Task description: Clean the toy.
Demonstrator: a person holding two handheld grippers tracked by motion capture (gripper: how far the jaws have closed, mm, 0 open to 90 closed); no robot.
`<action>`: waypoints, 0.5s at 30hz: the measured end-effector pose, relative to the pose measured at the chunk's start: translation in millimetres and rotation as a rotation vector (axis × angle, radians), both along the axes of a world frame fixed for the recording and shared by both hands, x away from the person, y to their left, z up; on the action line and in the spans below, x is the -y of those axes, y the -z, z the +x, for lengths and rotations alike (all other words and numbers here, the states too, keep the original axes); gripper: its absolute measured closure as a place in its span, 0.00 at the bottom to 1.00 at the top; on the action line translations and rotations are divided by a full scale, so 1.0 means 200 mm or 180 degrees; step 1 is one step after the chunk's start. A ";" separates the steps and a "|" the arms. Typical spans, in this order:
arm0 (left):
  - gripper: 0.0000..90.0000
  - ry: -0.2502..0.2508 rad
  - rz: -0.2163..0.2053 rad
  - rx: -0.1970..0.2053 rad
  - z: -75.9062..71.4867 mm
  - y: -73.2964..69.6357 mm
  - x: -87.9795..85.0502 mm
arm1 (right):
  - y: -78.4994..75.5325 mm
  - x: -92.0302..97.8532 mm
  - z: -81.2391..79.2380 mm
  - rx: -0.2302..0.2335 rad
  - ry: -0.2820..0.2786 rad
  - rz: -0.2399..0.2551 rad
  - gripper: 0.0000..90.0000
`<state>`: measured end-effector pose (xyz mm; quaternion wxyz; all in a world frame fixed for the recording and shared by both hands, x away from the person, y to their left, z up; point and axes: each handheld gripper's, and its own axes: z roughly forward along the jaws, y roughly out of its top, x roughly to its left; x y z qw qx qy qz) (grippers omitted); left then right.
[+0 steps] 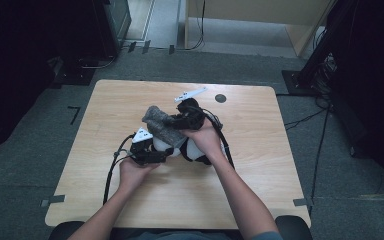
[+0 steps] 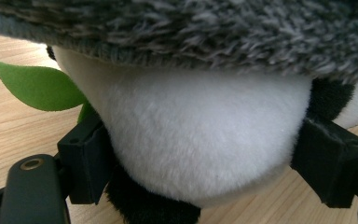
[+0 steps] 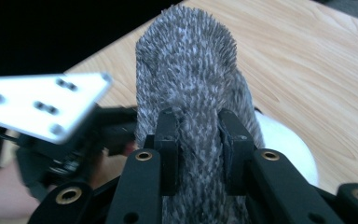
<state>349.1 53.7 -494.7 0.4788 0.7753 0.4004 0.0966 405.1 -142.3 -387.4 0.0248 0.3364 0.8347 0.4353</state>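
At the middle of the wooden table [image 1: 260, 165], the left gripper [image 2: 200, 154] clamps the plush toy's white body [image 2: 200, 140] while the right gripper [image 3: 199, 140] pinches the grey fuzzy cloth [image 3: 191, 74] draped over it.

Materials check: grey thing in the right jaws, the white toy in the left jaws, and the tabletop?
Grey cloth: looks like fuzzy knit or fleece, grey-white mottled fibres standing up; matte. Plush toy: short soft white pile with black patches, likely polyester plush; its green leaf looks like flat felt. Table: pale wood-grain surface, smooth, probably laminate rather than solid wood.
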 end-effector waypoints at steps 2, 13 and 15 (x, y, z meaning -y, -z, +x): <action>0.17 -0.0009 -0.0005 0.0001 0.00 0.00 0.00 | 0.03 0.02 0.01 -0.0051 0.0025 -0.0013 0.81; 0.17 -0.0010 -0.0002 -0.0001 0.00 0.00 0.00 | 0.05 0.11 -0.02 -0.0050 0.0087 -0.0029 0.81; 0.17 -0.0008 0.0000 0.0005 0.00 0.00 0.00 | 0.04 0.13 -0.03 -0.0046 0.0105 -0.0034 0.81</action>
